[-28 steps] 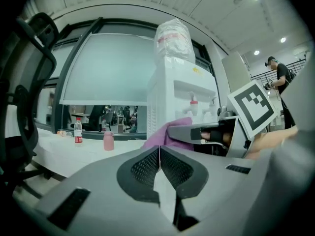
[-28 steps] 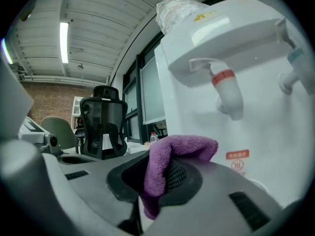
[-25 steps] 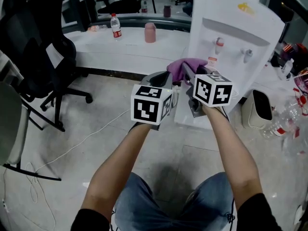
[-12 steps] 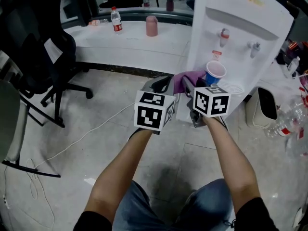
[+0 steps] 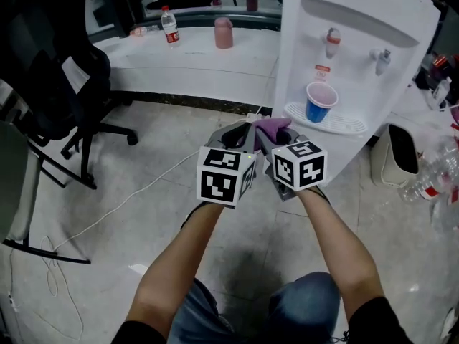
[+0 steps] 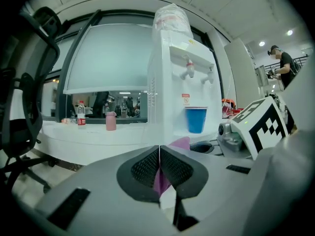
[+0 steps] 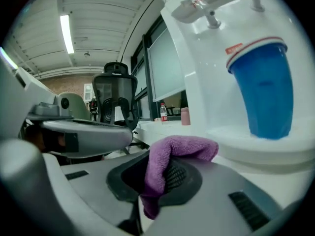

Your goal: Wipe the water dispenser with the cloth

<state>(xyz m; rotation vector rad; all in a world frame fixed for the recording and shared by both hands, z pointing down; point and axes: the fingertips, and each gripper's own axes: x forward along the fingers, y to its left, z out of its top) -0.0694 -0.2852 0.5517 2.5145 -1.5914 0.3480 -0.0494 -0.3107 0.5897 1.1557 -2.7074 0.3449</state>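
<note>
Pinching the bunched purple microfibre cloth (image 5: 272, 127) in both my left gripper (image 5: 241, 130) and right gripper (image 5: 267, 137), I've drawn it back off the tall white water dispenser (image 5: 358, 41), uncovering the blue cup (image 5: 319, 103).

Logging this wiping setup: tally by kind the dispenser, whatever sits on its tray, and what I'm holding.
White water dispenser: 1
Blue plastic cup on its drip tray: 1
Purple fabric cloth: 1
Grey hand-held tongs, left tongs and right tongs, both shut on the cloth: 2
Total: 5
</note>
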